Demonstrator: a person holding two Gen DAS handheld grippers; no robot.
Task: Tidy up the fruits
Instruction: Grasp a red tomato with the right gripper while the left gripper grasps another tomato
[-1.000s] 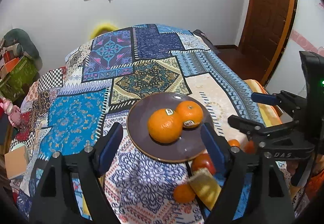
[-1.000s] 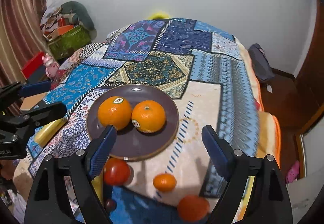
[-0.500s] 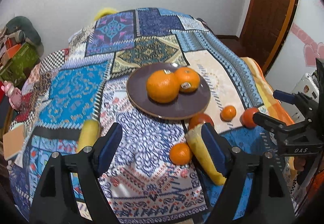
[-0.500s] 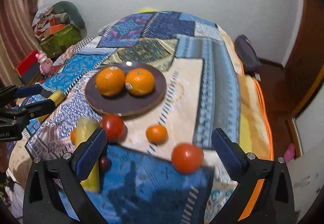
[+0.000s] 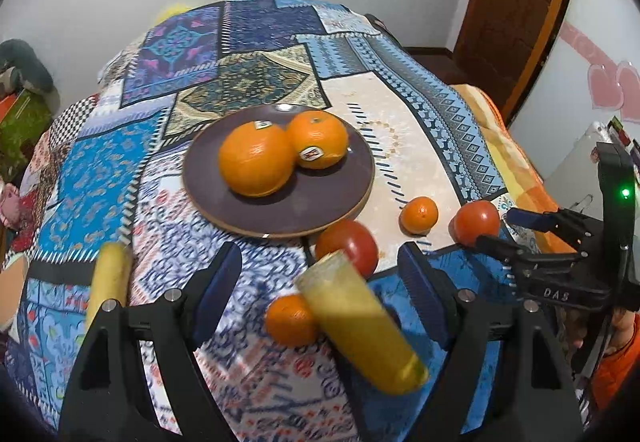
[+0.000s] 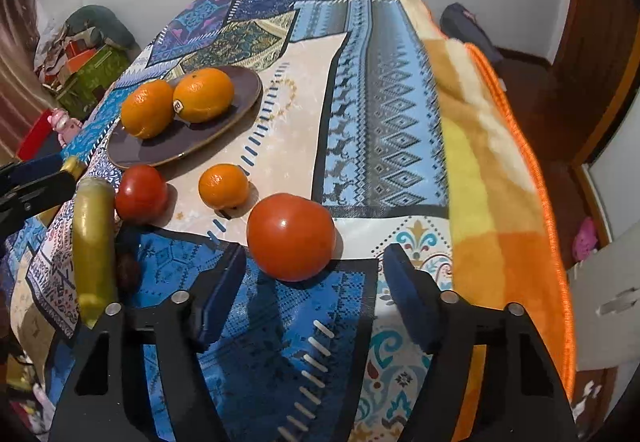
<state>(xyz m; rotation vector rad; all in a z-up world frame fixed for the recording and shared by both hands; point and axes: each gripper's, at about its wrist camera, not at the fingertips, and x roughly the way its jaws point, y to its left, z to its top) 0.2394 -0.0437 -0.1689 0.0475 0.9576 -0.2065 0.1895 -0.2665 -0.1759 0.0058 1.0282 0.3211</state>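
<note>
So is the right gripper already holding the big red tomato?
No, the right gripper is open, with the big red tomato lying free ahead of its jaws.

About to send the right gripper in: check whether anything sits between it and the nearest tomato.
Nothing visible does. The right gripper is open, and the tomato lies just ahead of its fingertips on the patterned blanket. The small orange sits beyond the tomato, not in the path.

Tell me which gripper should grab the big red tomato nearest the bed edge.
Right. The right gripper is open, with the red tomato just ahead of its fingers. The left gripper, also open, points at the yellow cylinder and a small orange; the tomato lies off to its right.
</note>
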